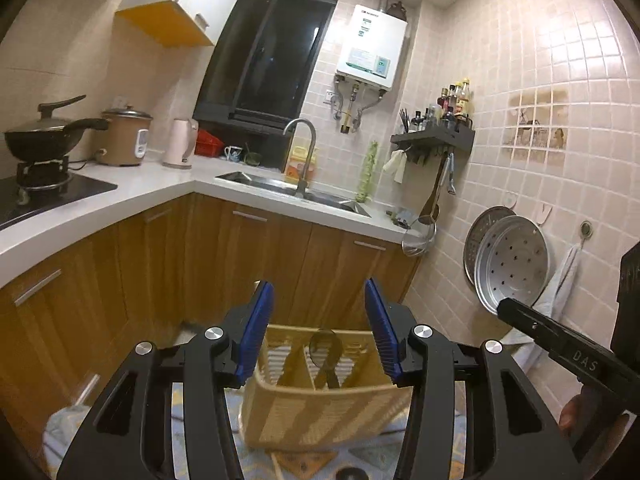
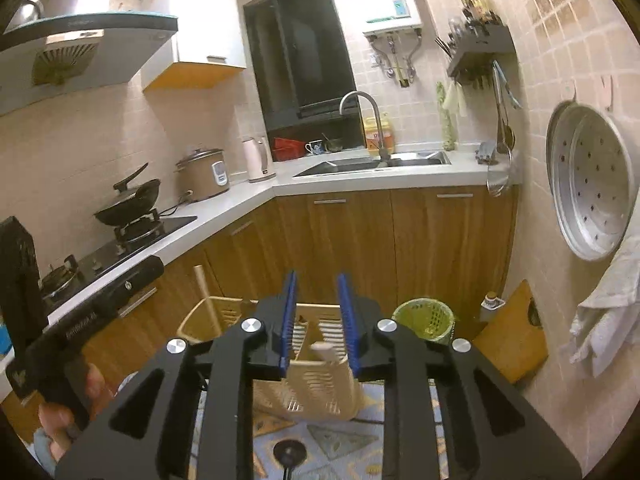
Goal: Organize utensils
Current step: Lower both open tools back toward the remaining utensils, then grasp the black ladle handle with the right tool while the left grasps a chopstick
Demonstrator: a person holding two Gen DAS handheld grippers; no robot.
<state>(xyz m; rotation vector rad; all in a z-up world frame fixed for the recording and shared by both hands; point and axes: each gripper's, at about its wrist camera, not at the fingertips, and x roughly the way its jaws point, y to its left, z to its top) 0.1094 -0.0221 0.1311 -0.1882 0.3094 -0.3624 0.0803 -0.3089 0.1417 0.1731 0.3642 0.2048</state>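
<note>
The beige utensil basket [image 1: 320,396] stands on the patterned cloth [image 2: 340,440] below my two tools, with a dark ladle [image 1: 326,354] and a pale wooden handle [image 2: 325,351] inside its compartments. My left gripper [image 1: 319,330] is about half open and holds nothing. My right gripper [image 2: 318,322] shows only a narrow gap and is also empty. I think the light basket could tip if a finger catches its rim. The long wooden stick [image 2: 206,300] leans at the edge and may fall out.
</note>
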